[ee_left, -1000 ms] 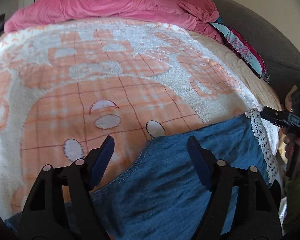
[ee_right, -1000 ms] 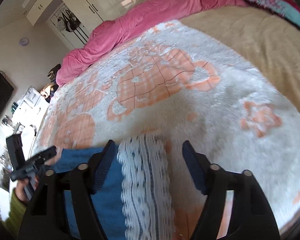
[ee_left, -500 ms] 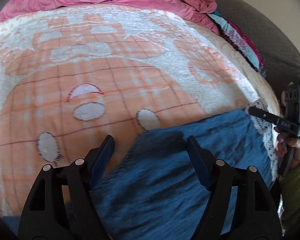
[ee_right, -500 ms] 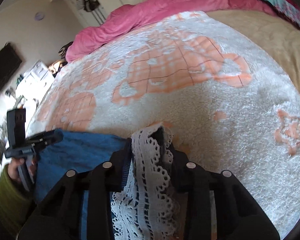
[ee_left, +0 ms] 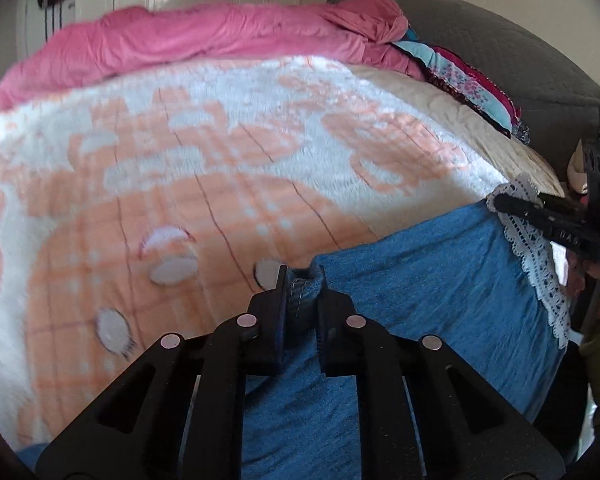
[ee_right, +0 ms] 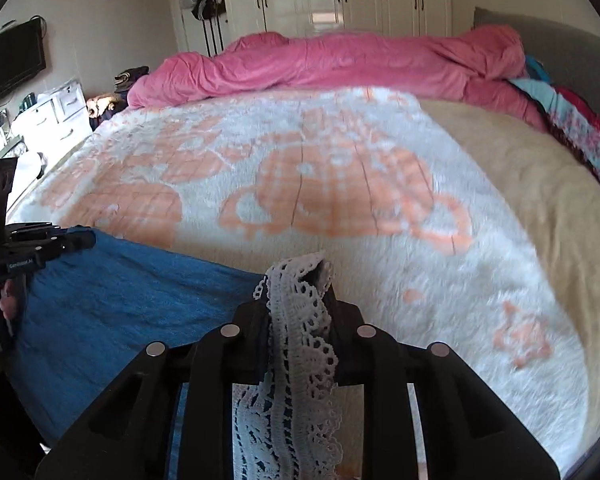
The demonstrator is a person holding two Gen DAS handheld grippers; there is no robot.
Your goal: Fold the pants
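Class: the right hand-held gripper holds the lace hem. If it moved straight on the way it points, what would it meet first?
Probably the white-and-orange blanket just past the right hand-held gripper and its lace hem; nothing else lies in that line, though depth is unclear.

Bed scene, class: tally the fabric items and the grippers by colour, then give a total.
Blue: 1, pants
Pink: 1, duvet
Orange-and-white: 1, blanket
Black: 2, left gripper, right gripper
Total: 5
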